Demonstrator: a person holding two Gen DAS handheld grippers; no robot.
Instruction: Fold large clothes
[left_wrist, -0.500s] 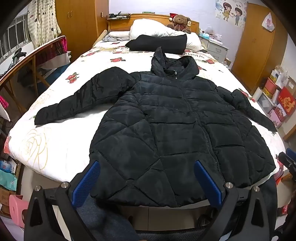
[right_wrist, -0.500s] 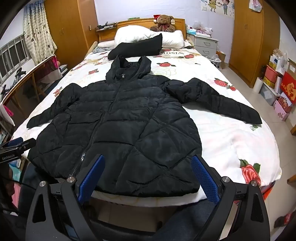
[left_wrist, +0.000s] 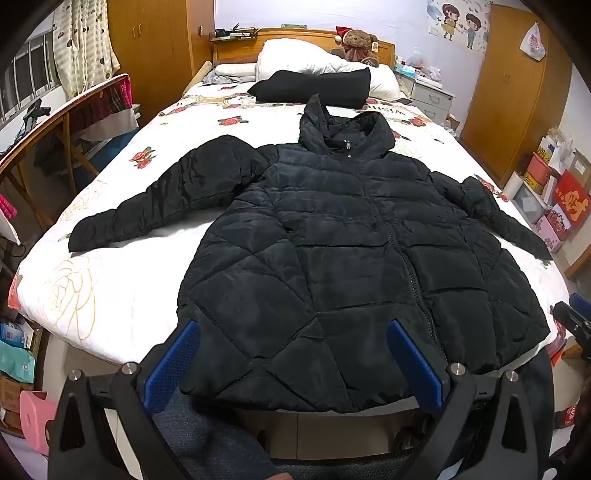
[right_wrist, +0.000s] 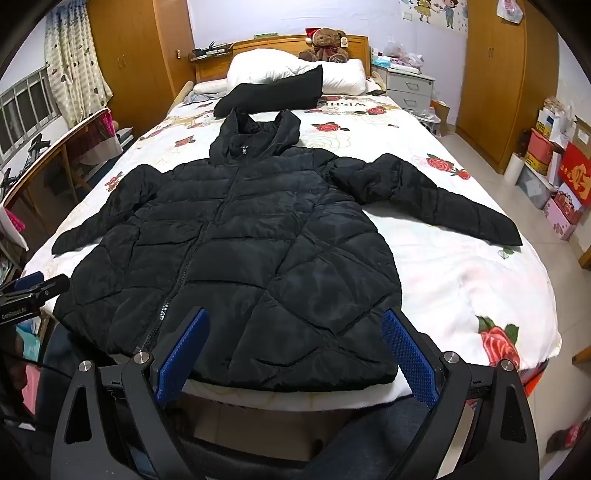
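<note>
Looking from left to right, my left gripper (left_wrist: 291, 363) hangs over the hem with its jaws spread as wide as they go and nothing between them. The black puffer jacket (left_wrist: 354, 266) lies flat and zipped on the bed (left_wrist: 110, 295), front up, hood toward the pillows, both sleeves stretched out sideways. My right gripper (right_wrist: 295, 354) hangs likewise, jaws wide and empty. No fold is made yet; I judge sleeves, sides and hem all remain.
</note>
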